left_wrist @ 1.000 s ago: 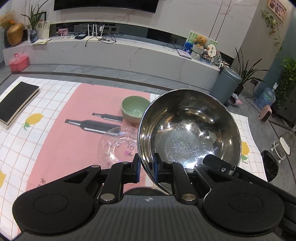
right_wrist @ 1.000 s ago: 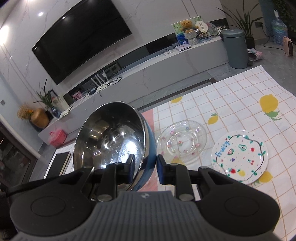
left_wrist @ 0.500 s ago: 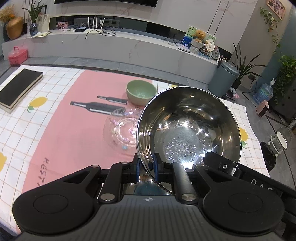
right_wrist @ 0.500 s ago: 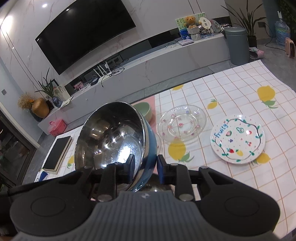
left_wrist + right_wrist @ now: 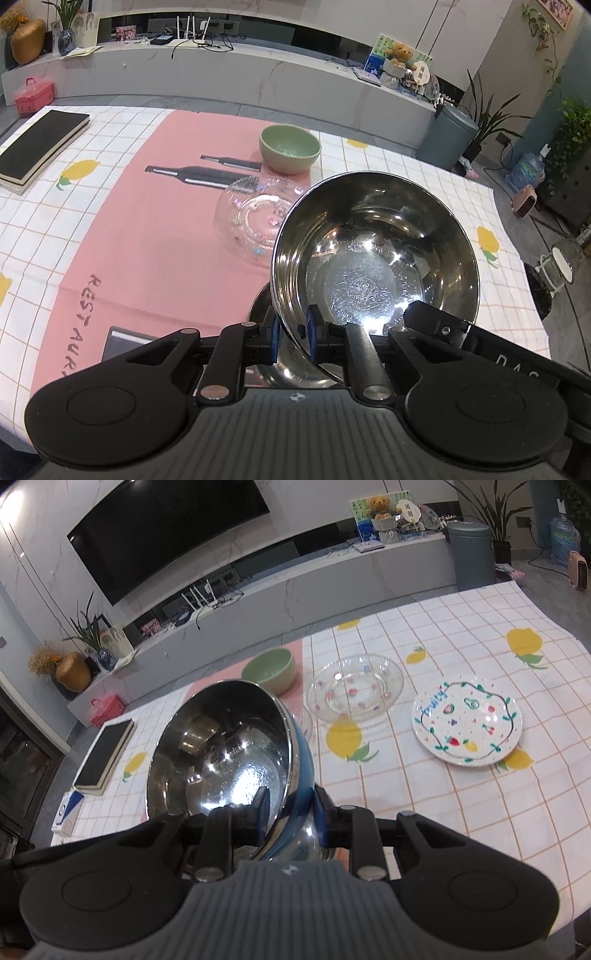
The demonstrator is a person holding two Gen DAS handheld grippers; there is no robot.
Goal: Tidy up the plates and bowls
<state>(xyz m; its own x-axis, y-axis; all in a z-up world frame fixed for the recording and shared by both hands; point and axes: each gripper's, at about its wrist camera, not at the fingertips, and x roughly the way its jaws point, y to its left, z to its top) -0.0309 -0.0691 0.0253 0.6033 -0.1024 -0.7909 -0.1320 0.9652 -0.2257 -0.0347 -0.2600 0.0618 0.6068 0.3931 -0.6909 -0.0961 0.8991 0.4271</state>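
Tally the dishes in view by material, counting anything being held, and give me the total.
Steel bowls: 2 (one held, one partly hidden beneath it)
Green ceramic bowl: 1
Clear glass dishes: 2
Painted white plate: 1
Total: 6

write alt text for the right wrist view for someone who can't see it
The right hand-held gripper clamps the rim of a tilted stainless steel bowl with a blue outside above a lemon-print tablecloth. Beyond it on the cloth sit a green bowl, a clear glass plate with small flowers and a white plate painted with fruit.
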